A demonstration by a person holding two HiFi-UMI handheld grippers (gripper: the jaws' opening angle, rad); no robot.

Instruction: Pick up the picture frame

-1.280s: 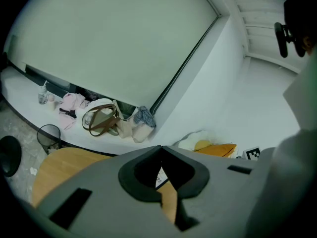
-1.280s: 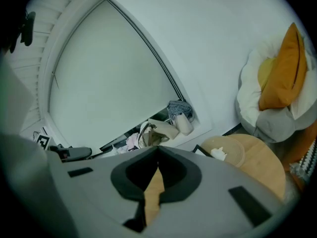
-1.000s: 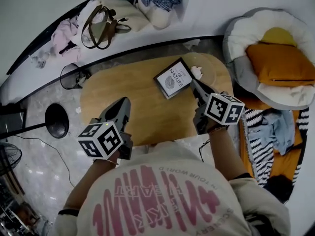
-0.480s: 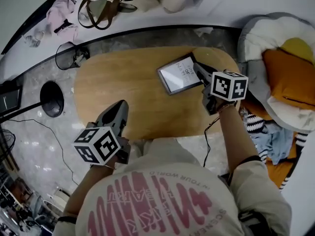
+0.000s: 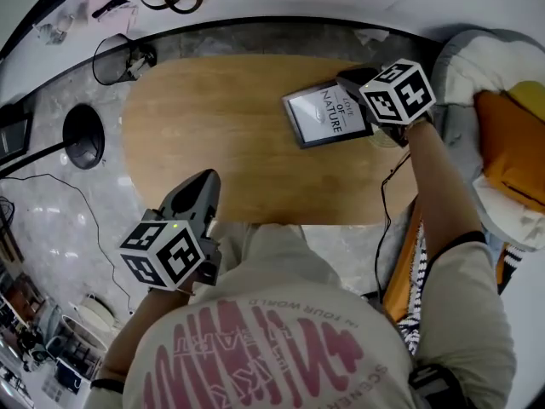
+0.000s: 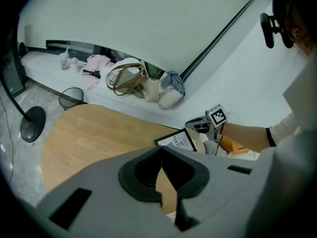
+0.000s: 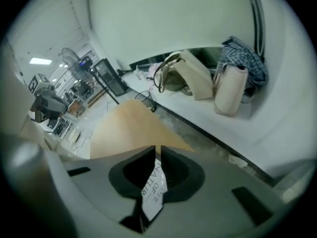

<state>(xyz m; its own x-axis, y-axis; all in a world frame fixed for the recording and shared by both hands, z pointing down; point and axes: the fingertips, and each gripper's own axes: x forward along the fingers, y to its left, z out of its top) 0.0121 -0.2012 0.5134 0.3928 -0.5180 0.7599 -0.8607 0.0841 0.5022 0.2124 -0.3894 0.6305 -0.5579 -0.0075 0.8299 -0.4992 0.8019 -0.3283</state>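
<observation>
The picture frame [image 5: 328, 115], black-edged with a white print, lies flat on the right part of the oval wooden table [image 5: 213, 126]. My right gripper [image 5: 343, 77] hangs over the frame's far right corner, pointing steeply down. In the right gripper view its jaws [image 7: 157, 148] are closed to a thin slit, and the print [image 7: 153, 190] shows below through the hollow between them, not gripped. My left gripper [image 5: 207, 179] hovers at the table's near edge, well left of the frame. Its jaws [image 6: 161, 148] meet at the tips with nothing held. The frame [image 6: 177, 140] also appears in the left gripper view.
A black wire bin [image 5: 115, 58] and a round black lamp base [image 5: 83, 135] stand on the floor left of the table. A brown-handled bag [image 6: 126, 81] and a cloth-topped sack [image 6: 168, 90] sit on the white ledge behind. An orange cushion [image 5: 511, 135] lies at the right.
My right gripper has dropped and swung to the frame's far right corner, rolling as it went. The left gripper has sunk toward the table's near edge. The head view has shifted.
</observation>
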